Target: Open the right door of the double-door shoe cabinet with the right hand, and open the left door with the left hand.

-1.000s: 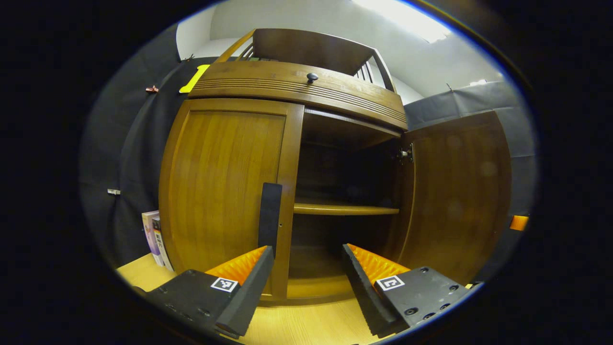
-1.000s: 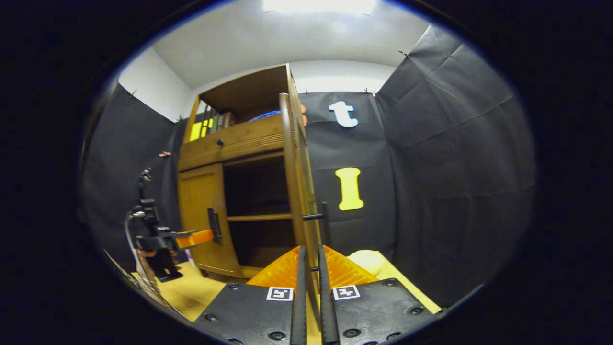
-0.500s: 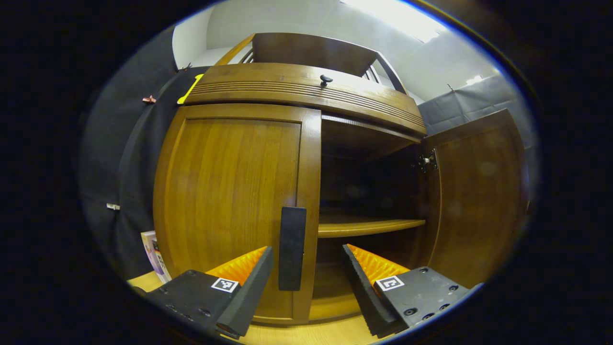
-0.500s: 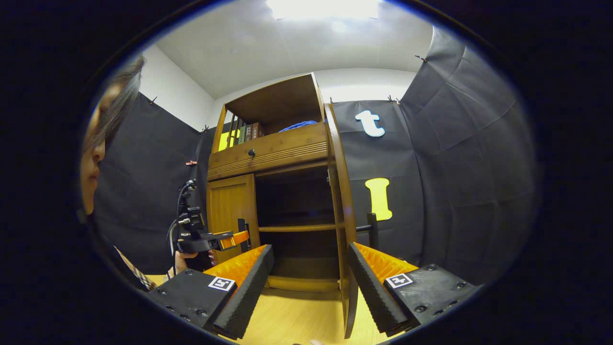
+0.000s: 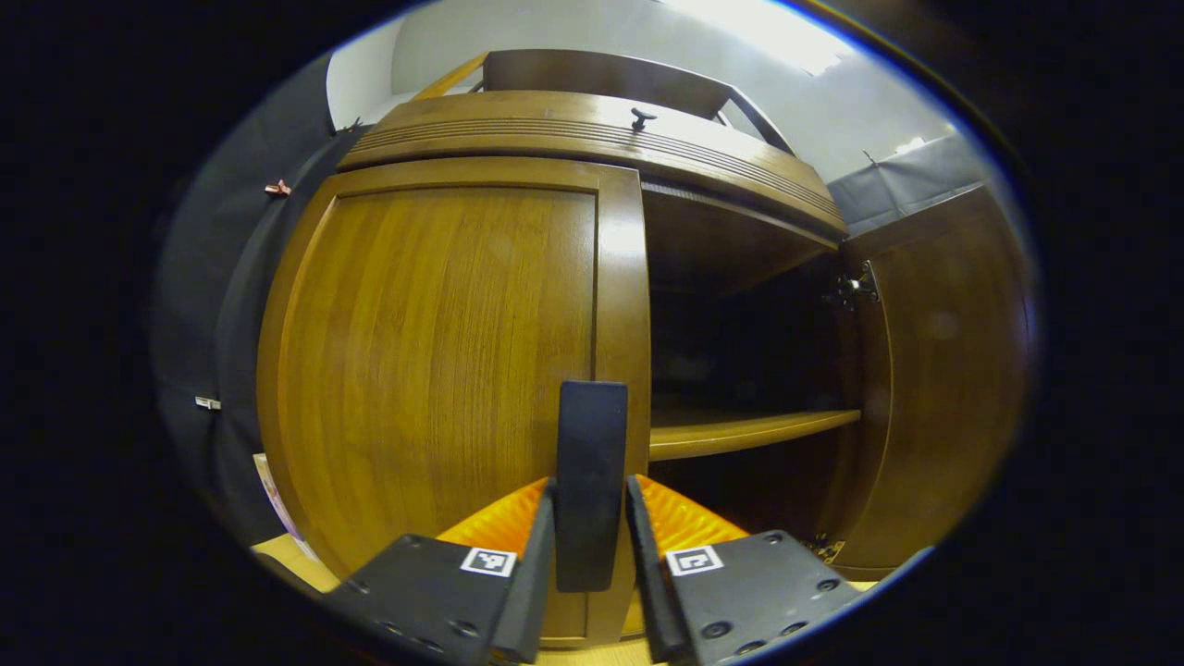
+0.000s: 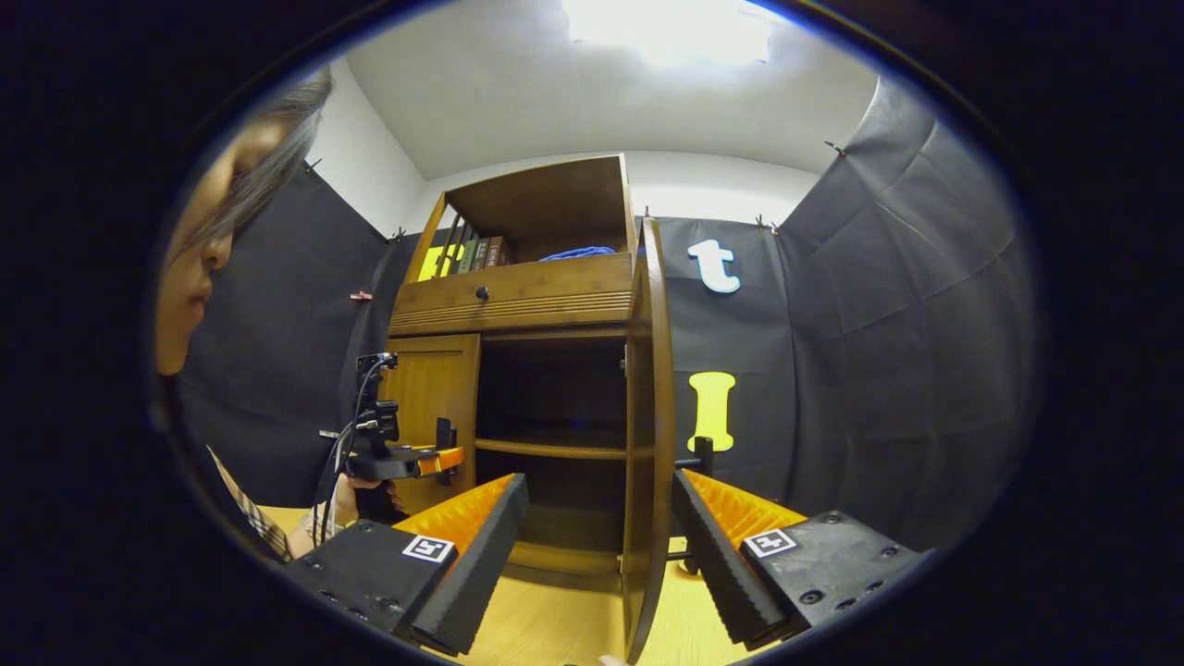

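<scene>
Both jaws differ — left gripper [image 5: 592,555] clamps the left door handle [image 5: 590,481], right gripper [image 6: 597,546] gapes.

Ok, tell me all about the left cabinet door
The left door is glossy brown wood, a framed flat panel with vertical grain, closed flush under the ribbed drawer front. A dark upright bar handle sits on its right stile, with the left gripper jaws closed on it from both sides.
</scene>
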